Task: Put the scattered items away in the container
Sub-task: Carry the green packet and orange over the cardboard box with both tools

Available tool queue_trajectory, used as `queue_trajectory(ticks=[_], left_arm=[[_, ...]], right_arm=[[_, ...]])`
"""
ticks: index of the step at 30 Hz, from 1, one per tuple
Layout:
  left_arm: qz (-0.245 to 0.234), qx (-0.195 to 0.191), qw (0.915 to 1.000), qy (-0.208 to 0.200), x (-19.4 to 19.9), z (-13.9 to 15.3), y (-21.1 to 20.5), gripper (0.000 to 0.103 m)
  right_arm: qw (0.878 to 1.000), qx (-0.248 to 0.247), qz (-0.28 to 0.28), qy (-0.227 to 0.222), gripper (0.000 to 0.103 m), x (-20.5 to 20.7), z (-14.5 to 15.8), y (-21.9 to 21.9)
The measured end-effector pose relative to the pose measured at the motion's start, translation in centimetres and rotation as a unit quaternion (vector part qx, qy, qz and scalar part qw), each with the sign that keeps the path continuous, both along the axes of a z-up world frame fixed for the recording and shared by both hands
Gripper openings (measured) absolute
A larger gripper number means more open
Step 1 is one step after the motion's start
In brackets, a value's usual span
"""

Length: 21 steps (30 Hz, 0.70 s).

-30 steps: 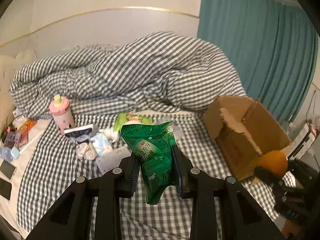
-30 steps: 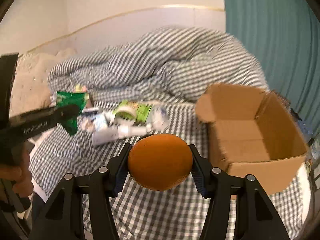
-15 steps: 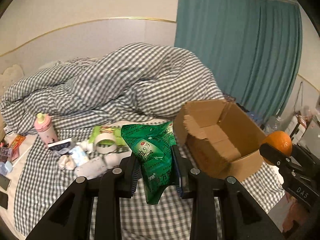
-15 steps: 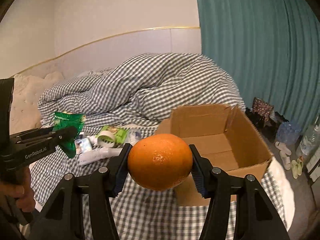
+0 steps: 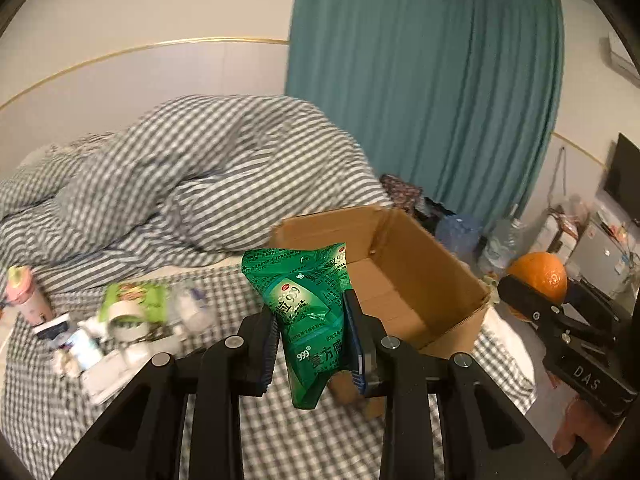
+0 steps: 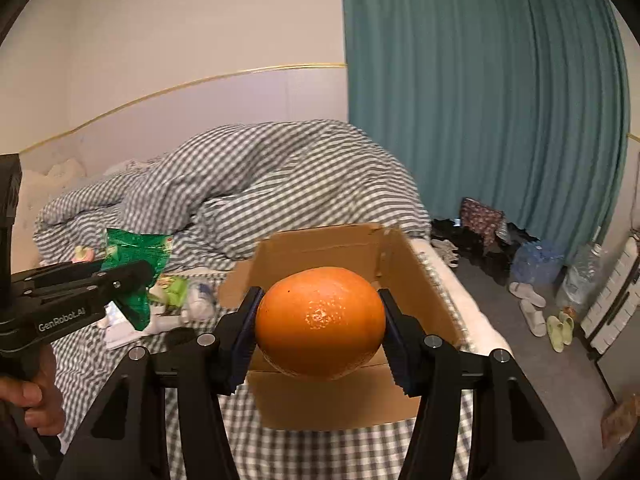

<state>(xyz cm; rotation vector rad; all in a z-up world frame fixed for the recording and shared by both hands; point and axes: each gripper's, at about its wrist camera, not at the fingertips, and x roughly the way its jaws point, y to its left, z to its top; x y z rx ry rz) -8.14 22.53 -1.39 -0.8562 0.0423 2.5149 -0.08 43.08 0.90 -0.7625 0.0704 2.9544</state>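
Note:
My left gripper [image 5: 312,340] is shut on a green foil packet [image 5: 308,304] and holds it in the air just left of the open cardboard box [image 5: 404,280]. My right gripper [image 6: 318,330] is shut on an orange [image 6: 320,322] and holds it above the near side of the same box [image 6: 352,392]. The orange also shows in the left wrist view [image 5: 538,276], right of the box. The left gripper with the packet shows in the right wrist view [image 6: 136,268] at the left. The box stands on the checked bed, top open.
Several loose items lie on the bed left of the box: a tape roll [image 5: 124,312], a pink bottle [image 5: 24,296], white packets [image 5: 100,368]. A rumpled checked duvet [image 5: 192,176] is heaped behind. Slippers [image 6: 532,312] and water bottles [image 6: 536,260] sit on the floor by the teal curtain [image 6: 480,100].
Both grippers have swung to the right towards the box, each still holding its item. The box now sits closer and more central in both views.

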Motion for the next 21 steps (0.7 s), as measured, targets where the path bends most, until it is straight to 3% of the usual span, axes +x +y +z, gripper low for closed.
queue_trajectory(ticks=[11,18,19,21], left_arm=[[-0.067,-0.029,0.9967,-0.035,-3.6,-4.0,8.7,0.03],[-0.08,-0.042,0.994,-0.062,-5.4,-6.8,11.2,0.031],[-0.082,-0.042,0.9937,-0.065,-5.7,-7.1,11.4,0.033],[-0.082,-0.041,0.9935,-0.067,-6.2,-7.8,11.7,0.059]], right_arm=[[0.999,-0.001,-0.037,-0.007,0.055,-1.0,-0.9,5.0],[0.999,-0.005,-0.041,-0.022,0.055,-3.2,-2.2,6.3],[0.999,-0.005,-0.041,-0.025,0.055,-3.6,-2.5,6.3],[0.999,-0.006,-0.04,-0.029,0.055,-4.2,-2.9,6.5]])
